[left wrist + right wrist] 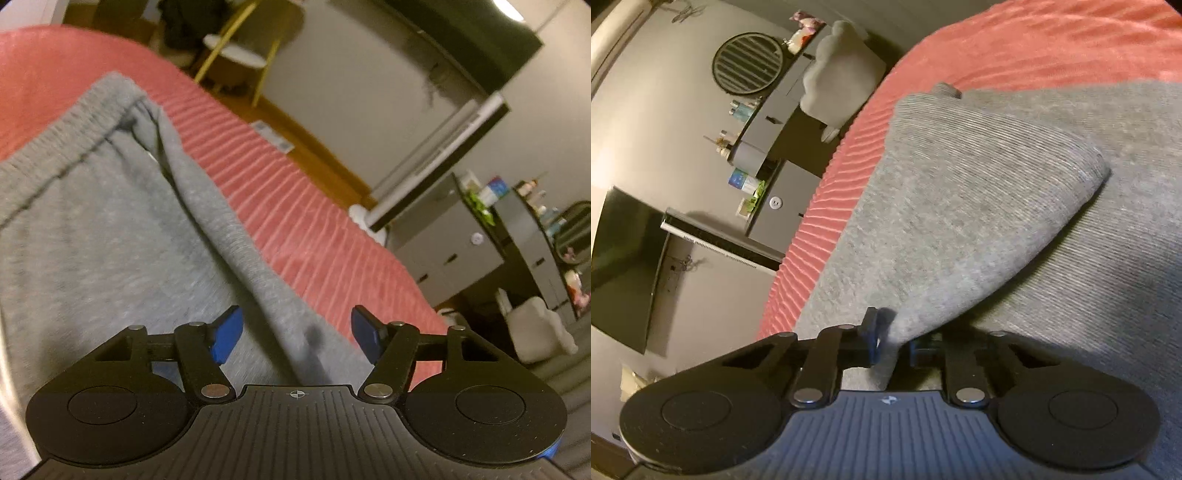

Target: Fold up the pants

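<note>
Grey sweatpants (110,229) lie on a pink ribbed bedspread (295,206). In the left wrist view the elastic waistband (66,136) runs across the upper left and a fabric ridge runs down between the fingers. My left gripper (297,332) is open just above that ridge, blue pads wide apart, holding nothing. In the right wrist view my right gripper (894,341) is shut on a fold of the grey pants (960,206), lifted as a flap over the lower layer (1108,295).
The bedspread's edge (827,199) drops off to the floor on the left of the right wrist view. Beyond it are grey cabinets (783,206), a dark TV (624,266), a round mirror (748,62) and a white chair (838,85). A stool with yellow legs (236,51) stands across the room.
</note>
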`<state>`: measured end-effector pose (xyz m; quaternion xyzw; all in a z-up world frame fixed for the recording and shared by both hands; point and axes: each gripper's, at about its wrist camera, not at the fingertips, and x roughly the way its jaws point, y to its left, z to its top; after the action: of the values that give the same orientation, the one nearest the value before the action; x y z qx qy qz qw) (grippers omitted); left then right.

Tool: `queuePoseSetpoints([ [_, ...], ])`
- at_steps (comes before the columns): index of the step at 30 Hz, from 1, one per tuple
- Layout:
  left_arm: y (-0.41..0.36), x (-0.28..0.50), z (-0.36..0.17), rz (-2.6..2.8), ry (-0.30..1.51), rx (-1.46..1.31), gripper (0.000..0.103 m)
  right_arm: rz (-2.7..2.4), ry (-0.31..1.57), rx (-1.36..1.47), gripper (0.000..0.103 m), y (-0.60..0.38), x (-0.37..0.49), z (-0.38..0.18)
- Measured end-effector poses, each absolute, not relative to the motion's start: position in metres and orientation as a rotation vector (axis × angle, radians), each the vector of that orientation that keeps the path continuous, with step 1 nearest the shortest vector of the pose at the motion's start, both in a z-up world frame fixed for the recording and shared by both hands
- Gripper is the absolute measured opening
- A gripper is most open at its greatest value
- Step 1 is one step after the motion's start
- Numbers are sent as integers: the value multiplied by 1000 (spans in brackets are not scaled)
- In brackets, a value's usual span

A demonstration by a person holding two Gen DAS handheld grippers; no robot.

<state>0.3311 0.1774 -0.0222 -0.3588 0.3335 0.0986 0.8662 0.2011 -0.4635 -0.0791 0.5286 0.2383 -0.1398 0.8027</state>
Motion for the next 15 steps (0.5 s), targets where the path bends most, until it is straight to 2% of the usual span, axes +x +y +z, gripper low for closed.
queuePoseSetpoints([
  [2,180,343,-32,175,733,-807,65,-295,501,1153,15,-466,202,-81],
  [3,180,350,-40,169,775,-836,55,-292,495,1155,16,-466,202,-82],
  [4,179,355,-46,183,812,-846,39,-295,496,1153,18,-466,203,-81],
  [5,178,357,-48,207,827,-829,32,-289,496,1151,22,-466,204,-82],
  [7,177,359,-47,226,838,-795,11,-283,486,1144,22,-464,203,-81],
  [9,178,351,-40,218,820,-809,7,-289,486,1119,15,-463,205,-79],
  [10,177,345,-32,212,796,-804,7,-296,479,1104,7,-463,206,-78],
  [15,179,291,20,122,671,-759,7,-262,411,1092,5,-467,199,-60],
])
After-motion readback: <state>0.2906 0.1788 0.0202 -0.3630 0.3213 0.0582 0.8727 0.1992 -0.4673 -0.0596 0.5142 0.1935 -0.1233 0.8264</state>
